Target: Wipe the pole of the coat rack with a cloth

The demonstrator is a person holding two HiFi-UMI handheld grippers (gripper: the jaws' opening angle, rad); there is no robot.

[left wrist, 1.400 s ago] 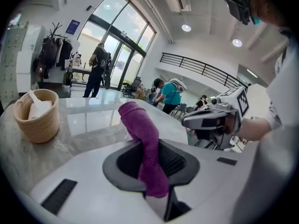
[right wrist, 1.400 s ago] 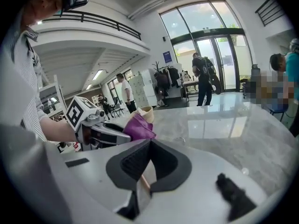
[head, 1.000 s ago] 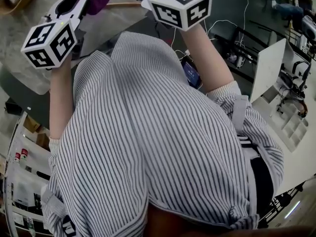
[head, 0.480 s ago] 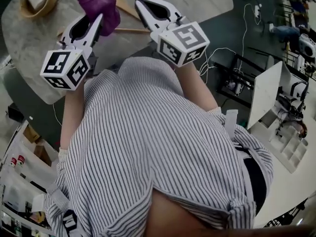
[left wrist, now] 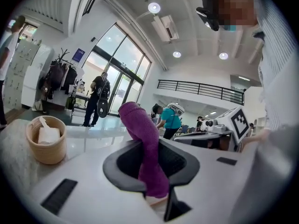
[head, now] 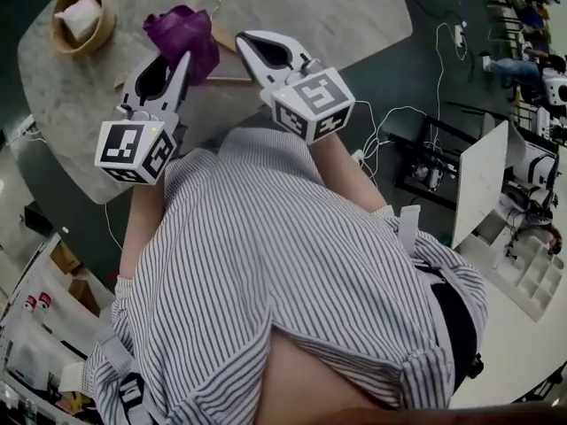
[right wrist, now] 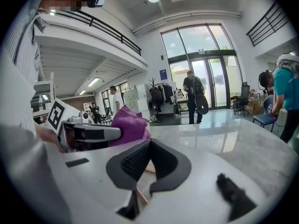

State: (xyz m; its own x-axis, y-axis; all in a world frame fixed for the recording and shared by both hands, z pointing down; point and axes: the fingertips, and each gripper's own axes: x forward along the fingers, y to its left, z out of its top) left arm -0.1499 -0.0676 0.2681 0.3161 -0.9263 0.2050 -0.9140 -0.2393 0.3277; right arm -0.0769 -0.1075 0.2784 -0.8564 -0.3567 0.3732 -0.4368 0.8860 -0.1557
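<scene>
The purple cloth point(head: 182, 27) hangs bunched over the marble table point(head: 337, 16). My left gripper point(head: 184, 57) is shut on it. In the left gripper view the cloth point(left wrist: 142, 139) rises as a thick roll between the jaws. My right gripper point(head: 241, 39) is beside it on the right, jaws shut with nothing between them point(right wrist: 149, 143). A coat rack point(left wrist: 60, 73) hung with dark coats stands far off by the glass doors; it also shows in the right gripper view point(right wrist: 159, 94). Neither gripper is near its pole.
A wooden hanger point(head: 226, 80) lies on the table under the grippers. A round basket point(head: 60, 35) holding a white wad sits at the table's far left. People stand by the doors point(left wrist: 99, 99). Cables and a white desk point(head: 478, 158) are at the right.
Both grippers now sit lower in the head view, nearer the body, and more of the table shows. The left gripper has kept hold of the cloth.
</scene>
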